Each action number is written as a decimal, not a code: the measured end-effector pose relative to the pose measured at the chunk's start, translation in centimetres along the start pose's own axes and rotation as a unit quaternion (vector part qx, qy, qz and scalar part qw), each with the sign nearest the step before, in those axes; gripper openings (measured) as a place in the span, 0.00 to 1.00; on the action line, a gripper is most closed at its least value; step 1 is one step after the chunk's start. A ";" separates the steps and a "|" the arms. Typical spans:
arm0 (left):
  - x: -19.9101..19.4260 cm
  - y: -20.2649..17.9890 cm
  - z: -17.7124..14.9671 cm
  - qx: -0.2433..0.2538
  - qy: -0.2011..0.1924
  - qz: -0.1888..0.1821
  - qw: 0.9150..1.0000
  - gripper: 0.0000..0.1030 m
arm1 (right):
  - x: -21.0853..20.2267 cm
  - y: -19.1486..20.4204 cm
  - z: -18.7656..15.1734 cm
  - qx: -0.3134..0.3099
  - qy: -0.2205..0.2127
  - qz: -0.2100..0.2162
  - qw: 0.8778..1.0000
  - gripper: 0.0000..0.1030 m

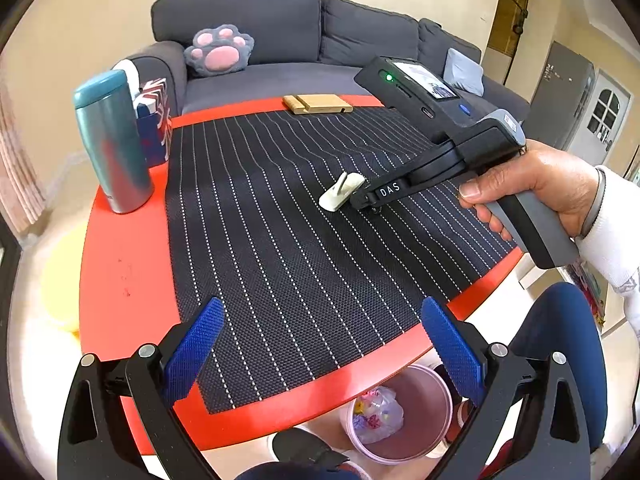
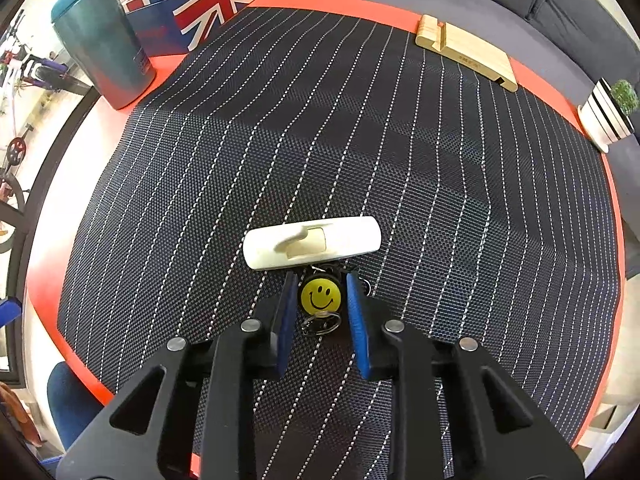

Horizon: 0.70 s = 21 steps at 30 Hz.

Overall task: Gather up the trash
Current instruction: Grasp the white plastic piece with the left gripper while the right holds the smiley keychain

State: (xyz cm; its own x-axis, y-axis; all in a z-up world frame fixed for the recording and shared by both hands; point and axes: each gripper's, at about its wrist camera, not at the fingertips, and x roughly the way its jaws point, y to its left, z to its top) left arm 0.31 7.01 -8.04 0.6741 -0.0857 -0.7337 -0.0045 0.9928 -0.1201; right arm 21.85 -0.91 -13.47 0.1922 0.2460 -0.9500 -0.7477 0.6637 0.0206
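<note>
Pinched between the right gripper's (image 2: 320,300) fingers sat a smiley keychain (image 2: 320,295), the white hook (image 2: 312,243) lying crosswise just beyond.

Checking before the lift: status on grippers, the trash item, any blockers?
Right gripper shut on smiley keychain. Left gripper open, empty. White hook lies right against the keychain. Bin below table edge.

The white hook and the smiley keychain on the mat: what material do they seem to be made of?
Hook: probably moulded plastic, off-white, smooth with a slight sheen and rounded edges. Keychain: a glossy yellow disc with a printed face, likely plastic or enamelled metal, the look leaves it open; its ring appears to be thin shiny metal wire. Mat: it looks like a woven synthetic mesh.
</note>
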 end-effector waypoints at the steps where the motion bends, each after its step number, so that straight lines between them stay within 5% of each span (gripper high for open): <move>1: 0.0 0.0 0.1 0.001 0.000 0.001 1.000 0.92 | -0.2 0.0 -0.1 -0.002 -0.003 0.001 1.000 0.24; 21: 2.0 -2.3 4.7 0.052 -0.009 0.004 0.999 0.92 | -6.9 -3.4 -1.6 0.000 -0.067 0.046 0.997 0.24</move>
State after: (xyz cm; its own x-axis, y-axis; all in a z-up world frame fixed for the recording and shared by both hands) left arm 5.10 4.99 -6.12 0.6873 -0.0780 -0.7222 0.0667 0.9968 -0.0442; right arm 22.07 -6.02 -7.44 0.2061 0.3969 -0.8944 -0.7665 0.6337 0.1046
